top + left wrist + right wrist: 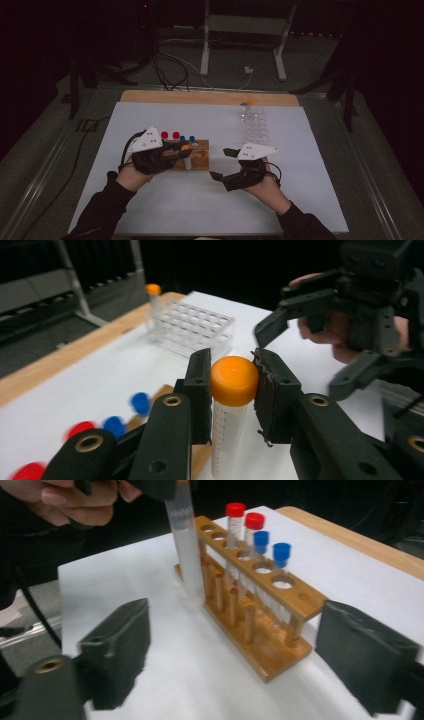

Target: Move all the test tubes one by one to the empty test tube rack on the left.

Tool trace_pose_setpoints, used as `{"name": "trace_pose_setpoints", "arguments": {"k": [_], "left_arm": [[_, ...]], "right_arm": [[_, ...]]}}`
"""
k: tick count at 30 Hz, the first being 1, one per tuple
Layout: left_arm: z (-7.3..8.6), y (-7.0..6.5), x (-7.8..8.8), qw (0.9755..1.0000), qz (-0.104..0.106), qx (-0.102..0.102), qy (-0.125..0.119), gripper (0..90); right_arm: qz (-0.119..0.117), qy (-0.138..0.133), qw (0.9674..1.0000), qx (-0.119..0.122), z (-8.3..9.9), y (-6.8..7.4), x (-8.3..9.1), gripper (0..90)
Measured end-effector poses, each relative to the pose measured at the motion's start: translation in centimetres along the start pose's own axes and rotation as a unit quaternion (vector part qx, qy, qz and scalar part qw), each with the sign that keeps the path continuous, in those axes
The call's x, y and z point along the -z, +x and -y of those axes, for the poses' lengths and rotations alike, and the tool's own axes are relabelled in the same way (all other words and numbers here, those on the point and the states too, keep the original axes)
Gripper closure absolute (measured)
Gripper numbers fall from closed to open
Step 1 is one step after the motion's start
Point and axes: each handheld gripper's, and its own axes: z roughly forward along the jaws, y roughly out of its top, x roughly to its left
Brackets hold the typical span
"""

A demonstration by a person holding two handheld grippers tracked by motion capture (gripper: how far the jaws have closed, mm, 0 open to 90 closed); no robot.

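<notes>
Beside the wooden rack (192, 155), my left gripper (234, 390) clamps the orange-capped tube (231, 410) upright at its cap; the clear rack (254, 126) lies far right. My right gripper (222, 163) stands open, empty, nearer.

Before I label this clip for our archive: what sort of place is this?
Probably a lab-style recording bench, set up for tube handling. A wooden test-tube rack with red- and blue-capped tubes and a clear plastic tube rack sit on a white-covered table, with dark curtains and metal stand legs behind.
</notes>
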Motion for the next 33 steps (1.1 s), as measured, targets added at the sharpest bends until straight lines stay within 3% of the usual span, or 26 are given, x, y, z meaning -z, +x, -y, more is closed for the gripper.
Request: {"name": "trace_pose_setpoints", "arguments": {"k": [2, 9, 20, 28, 33], "left_arm": [[0.0, 0.4, 0.4, 0.9999, -0.012, 0.004, -0.003, 71.4], [-0.1, 1.8, 2.1, 0.9986, -0.053, 0.005, -0.005, 71.5], [0.3, 4.3, 4.6, 0.9924, -0.119, 0.025, -0.019, 71.4], [1.3, 5.5, 4.5, 0.9868, -0.159, 0.024, -0.016, 71.4], [2.3, 6.2, 3.9, 0.9852, -0.167, 0.036, -0.017, 71.4]], "right_arm": [[0.015, -0.001, 0.9999, -0.005, 0.0, -0.1, 0.0, 3.1], [0.01, -0.01, 0.9999, -0.003, 0.1, -0.6, 0.5, 0.0], [0.007, -0.013, 0.9999, -0.001, 0.1, -0.9, 1.0, 0.0], [0.006, -0.014, 0.9999, 0.003, 0.1, -0.9, 1.1, 0.0], [0.006, -0.015, 0.9999, 0.001, 0.1, -1.0, 1.2, 0.0]]}}
